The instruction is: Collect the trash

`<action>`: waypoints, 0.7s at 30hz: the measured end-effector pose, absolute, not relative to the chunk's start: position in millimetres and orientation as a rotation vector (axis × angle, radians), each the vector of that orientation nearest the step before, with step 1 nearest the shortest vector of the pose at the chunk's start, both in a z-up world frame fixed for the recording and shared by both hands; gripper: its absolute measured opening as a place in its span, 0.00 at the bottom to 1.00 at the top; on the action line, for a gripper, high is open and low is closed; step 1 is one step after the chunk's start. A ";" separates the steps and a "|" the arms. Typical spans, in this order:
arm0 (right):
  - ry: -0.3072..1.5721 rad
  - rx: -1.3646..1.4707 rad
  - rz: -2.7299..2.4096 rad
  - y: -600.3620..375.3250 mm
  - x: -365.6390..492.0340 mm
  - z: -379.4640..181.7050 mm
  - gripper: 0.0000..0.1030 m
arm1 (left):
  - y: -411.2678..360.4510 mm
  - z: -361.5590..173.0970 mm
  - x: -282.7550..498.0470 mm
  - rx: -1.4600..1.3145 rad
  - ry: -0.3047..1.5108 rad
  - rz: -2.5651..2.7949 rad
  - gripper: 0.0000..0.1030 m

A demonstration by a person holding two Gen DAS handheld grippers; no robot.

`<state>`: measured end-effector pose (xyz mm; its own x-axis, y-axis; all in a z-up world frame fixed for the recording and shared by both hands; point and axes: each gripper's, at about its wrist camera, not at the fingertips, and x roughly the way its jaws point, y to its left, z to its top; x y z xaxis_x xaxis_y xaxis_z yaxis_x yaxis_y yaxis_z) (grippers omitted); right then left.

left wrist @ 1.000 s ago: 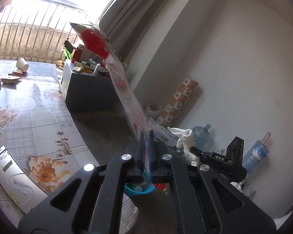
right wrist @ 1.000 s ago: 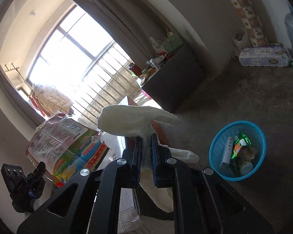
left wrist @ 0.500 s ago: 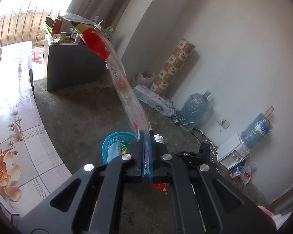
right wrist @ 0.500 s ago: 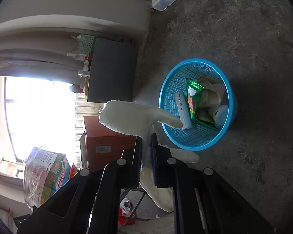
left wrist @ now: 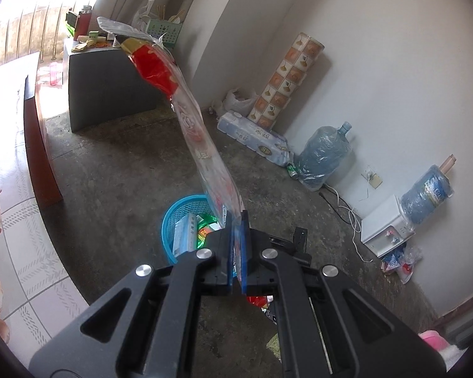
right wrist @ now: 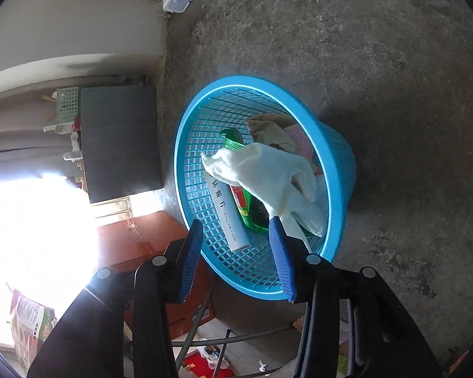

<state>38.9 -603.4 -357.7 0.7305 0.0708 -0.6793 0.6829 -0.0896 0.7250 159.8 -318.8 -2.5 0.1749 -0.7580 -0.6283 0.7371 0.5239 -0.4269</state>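
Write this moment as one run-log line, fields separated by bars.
right gripper: jaws opening, nothing between | white tissue: in blue basket | left gripper: shut on plastic wrapper

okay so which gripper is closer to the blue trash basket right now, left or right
Right. The right gripper, jaws opening with nothing between them, sits at the blue basket rim above a white tissue. The left gripper, shut on a plastic wrapper, is farther back.

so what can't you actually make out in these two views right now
- Left wrist view: much of the blue basket hidden behind the left tool and its clear wrapper.
- Right wrist view: trash under the white cloth is covered; the window area is blown out by glare.
- Right tool, opening: only its arm shows in the left view.
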 end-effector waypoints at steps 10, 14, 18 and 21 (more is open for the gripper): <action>0.573 1.457 -0.559 -593.1 -37.5 -298.6 0.42 | -427.0 -72.1 179.8 -0.262 1.105 -1.087 0.02; 0.575 1.418 -0.556 -588.8 -53.7 -285.1 0.42 | -463.3 -119.1 192.9 -0.302 1.134 -1.013 0.02; 0.602 1.347 -0.560 -582.7 -60.2 -275.6 0.42 | -480.2 -172.7 208.6 -0.329 1.200 -0.912 0.02; 0.657 1.272 -0.567 -578.4 -54.9 -274.1 0.42 | -482.8 -207.0 215.4 -0.352 1.246 -0.875 0.02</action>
